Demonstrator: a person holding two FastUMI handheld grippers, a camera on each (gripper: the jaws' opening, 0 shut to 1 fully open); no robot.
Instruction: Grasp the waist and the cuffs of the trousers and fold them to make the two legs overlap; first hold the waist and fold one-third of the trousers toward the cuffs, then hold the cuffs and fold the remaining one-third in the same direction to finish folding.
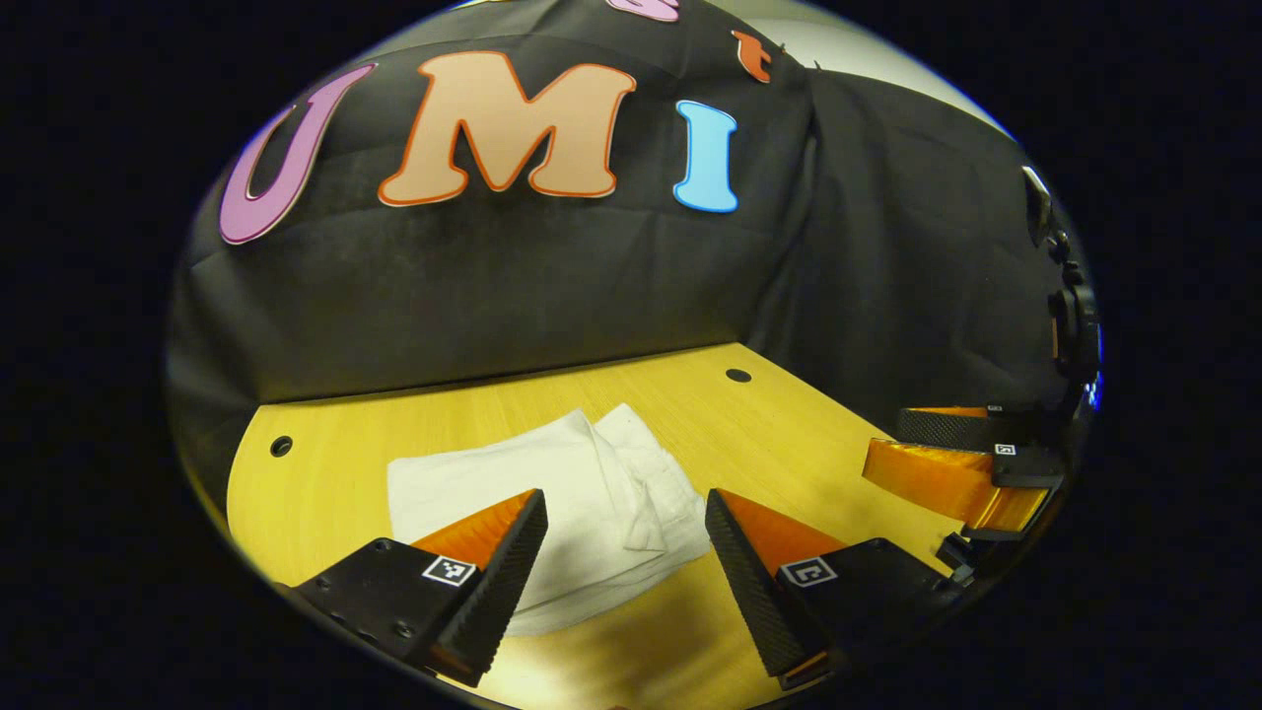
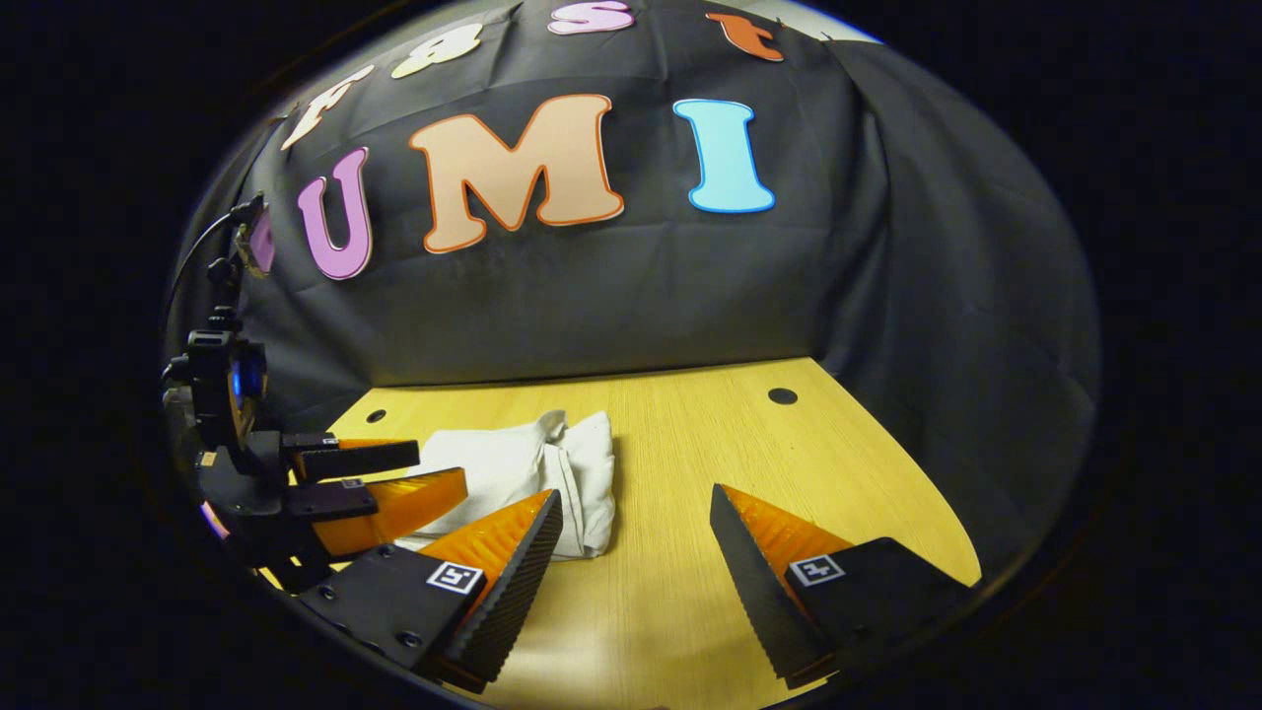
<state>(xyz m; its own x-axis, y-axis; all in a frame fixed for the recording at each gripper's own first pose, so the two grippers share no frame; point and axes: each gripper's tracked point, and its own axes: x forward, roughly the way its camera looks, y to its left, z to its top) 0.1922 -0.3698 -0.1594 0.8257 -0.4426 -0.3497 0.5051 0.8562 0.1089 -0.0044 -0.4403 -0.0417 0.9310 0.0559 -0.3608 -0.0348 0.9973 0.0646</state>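
The trousers lie as a compact white bundle on the bench, toward its back edge near the wall, layers stacked, so the folding looks finished to me. My left gripper hangs above the bundle's near edge, spread wide and holding nothing. My right gripper is likewise released, over bare bench beside the bundle.
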